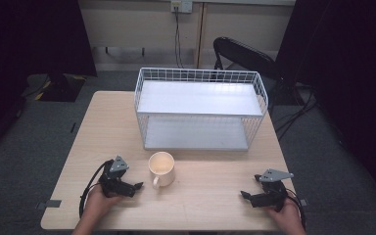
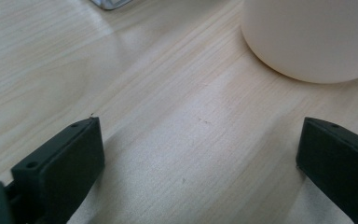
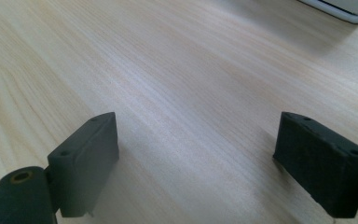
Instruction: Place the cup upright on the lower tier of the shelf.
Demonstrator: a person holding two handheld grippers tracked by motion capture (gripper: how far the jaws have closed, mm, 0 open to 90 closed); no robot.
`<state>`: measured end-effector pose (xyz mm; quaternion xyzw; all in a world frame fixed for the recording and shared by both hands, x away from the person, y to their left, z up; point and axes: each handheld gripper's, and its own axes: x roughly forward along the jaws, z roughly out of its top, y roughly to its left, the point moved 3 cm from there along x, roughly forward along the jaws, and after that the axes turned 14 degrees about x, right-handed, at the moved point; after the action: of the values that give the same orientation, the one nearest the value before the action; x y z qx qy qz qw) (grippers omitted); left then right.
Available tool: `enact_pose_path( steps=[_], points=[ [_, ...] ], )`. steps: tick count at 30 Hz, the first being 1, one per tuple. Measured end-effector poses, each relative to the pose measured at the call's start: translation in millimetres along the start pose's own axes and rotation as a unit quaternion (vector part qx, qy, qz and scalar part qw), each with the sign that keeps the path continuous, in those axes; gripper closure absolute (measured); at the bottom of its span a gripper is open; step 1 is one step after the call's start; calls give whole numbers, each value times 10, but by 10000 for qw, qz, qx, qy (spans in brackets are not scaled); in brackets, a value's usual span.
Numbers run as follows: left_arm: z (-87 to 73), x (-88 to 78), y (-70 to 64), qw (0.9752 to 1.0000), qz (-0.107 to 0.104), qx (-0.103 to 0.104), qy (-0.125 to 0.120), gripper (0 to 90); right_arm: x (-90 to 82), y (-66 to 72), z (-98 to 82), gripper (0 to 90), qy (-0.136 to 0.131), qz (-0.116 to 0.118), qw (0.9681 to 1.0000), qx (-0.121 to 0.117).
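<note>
Presently noted on light wooden table (image 1: pixel 215 196): cream mug (image 1: pixel 161 168) standing upright near front centre, handle toward the person, just ahead of white wire rack (image 1: pixel 200 110). Left gripper (image 1: pixel 136 186) resting low just left of mug, jaws spread wide, nothing between; mug wall close ahead in left gripper view. Right gripper (image 1: pixel 245 195) well apart at front right, jaws likewise apart over bare wood.

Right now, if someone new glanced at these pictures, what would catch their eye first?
Probably the white wire two-shelf rack at the far side of the pale wooden table, then the cream ceramic mug standing upright in front of it. A hand-held black tool rests near each front corner, left tool nearest the mug, right tool apart.
</note>
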<state>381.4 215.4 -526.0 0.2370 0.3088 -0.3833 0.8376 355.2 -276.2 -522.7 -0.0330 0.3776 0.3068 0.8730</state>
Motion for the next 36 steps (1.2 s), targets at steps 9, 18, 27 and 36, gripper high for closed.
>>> enact_pose_path(
  steps=[9, 18, 27, 36],
  points=[
    [12, -45, -2, 9997, 31, -99, 207, 32, 0, 0, 0, 129, -1, -2, 10000, 1],
    [143, -223, -27, 9998, -163, 10, 125, 186, -1, 0, 0, 129, 2, -8, 10000, 4],
    [348, -366, -35, 9993, -268, -200, -184, 190, -1, -1, 0, 129, 2, -11, 10000, 3],
    [443, -494, -78, 9989, -285, -181, -337, 191, -1, 0, -1, 129, -3, -12, 10000, 9]
  ],
)
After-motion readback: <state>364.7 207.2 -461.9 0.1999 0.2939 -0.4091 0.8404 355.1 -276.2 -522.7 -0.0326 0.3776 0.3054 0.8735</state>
